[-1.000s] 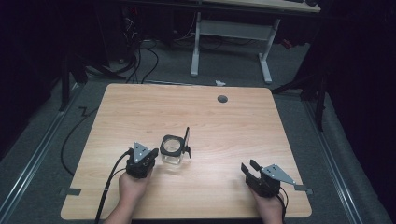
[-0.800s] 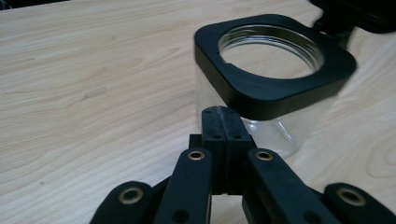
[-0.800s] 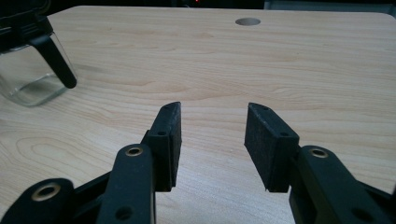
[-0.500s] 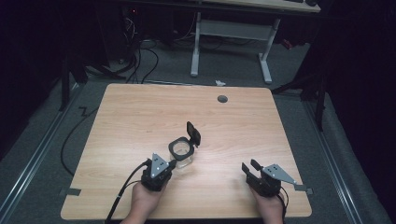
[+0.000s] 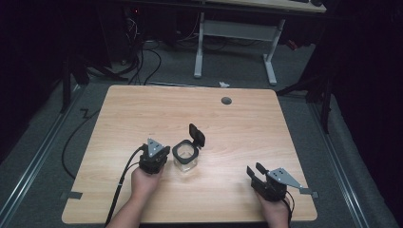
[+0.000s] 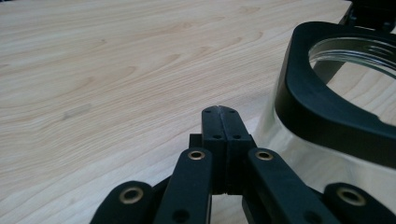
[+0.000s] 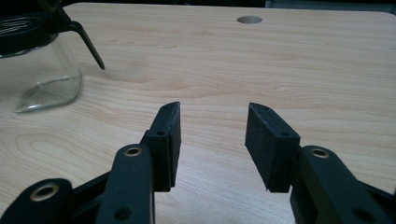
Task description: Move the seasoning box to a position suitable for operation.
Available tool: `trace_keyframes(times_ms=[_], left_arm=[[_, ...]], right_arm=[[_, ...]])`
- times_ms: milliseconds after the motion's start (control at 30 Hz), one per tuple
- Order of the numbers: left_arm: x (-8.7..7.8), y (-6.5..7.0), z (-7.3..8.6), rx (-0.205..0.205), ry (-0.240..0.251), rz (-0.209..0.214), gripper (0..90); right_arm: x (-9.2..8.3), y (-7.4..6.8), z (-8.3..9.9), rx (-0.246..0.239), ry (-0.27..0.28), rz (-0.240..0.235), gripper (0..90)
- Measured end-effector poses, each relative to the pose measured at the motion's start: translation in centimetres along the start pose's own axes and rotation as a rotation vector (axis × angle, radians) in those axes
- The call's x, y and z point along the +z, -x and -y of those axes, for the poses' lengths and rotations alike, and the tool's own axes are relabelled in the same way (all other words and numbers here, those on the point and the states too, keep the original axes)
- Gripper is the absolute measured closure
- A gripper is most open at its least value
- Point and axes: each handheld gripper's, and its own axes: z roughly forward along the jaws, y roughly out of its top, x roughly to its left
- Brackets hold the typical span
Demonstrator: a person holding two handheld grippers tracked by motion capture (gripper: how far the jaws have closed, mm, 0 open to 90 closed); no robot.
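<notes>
A clear glass jar with a black rim and a flipped-up black lid stands on the wooden table, front of centre. My left gripper is shut and holds nothing, close beside the jar's left side. In the left gripper view its closed tips lie just left of the jar's black rim. My right gripper rests near the front right edge, jaws apart and empty. The right gripper view has its open jaws over bare wood, with the jar far off at upper left.
A round cable hole sits near the table's far edge, also in the right gripper view. Cables trail off the front left. Dark floor and a white desk frame lie beyond the table.
The left hand swung toward the front, then came back up against the jar's left side. The jar shifted slightly right and its lid now faces the camera. The right gripper stayed still.
</notes>
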Motion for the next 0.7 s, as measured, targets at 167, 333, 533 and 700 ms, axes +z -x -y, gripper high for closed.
trace_keyframes(times_ms=[167,333,533,700], left_arm=[[-0.1,0.6,0.3,-0.014,-0.012,0.041,90.0],[-1.6,1.6,0.7,-0.021,-0.011,0.077,90.0],[-3.8,3.3,2.2,-0.008,-0.023,0.124,90.0],[-4.6,3.8,3.0,-0.001,-0.025,0.127,90.0]], right_arm=[[0.0,0.2,0.1,0.004,-0.003,0.006,56.1],[0.0,0.2,0.1,0.004,-0.002,0.009,55.8],[0.2,-0.3,0.1,-0.014,-0.011,0.001,55.2],[0.4,-0.5,0.2,-0.021,-0.022,-0.003,54.8]])
